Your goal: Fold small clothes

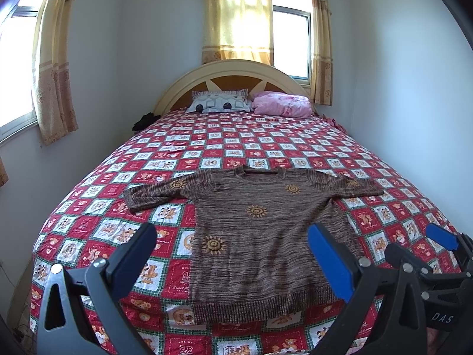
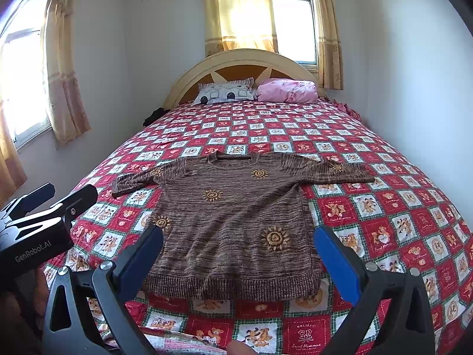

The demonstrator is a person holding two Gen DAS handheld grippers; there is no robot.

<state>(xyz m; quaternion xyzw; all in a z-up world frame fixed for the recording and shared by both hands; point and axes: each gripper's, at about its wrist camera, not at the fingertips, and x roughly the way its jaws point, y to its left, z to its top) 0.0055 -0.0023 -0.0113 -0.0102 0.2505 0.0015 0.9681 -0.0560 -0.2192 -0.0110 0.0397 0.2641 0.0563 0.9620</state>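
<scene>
A brown knit short-sleeved sweater (image 1: 251,230) (image 2: 233,224) with orange sun motifs lies flat and face up on the bed, neck toward the headboard, both sleeves spread out, hem nearest me. My left gripper (image 1: 233,233) hangs open above the hem end, nothing between its fingers. My right gripper (image 2: 239,239) is also open and empty, held over the lower part of the sweater. In the left wrist view the right gripper's blue fingers (image 1: 440,236) show at the right edge. The right wrist view catches the left gripper (image 2: 50,198) at the left edge.
The bed (image 1: 266,139) has a red and white checked cover with bear prints. A patterned pillow (image 1: 218,103) and a pink bundle (image 1: 283,103) lie by the curved headboard. Walls stand close on both sides, with curtained windows behind and to the left. Dark cloth (image 1: 145,121) lies at the bed's far left corner.
</scene>
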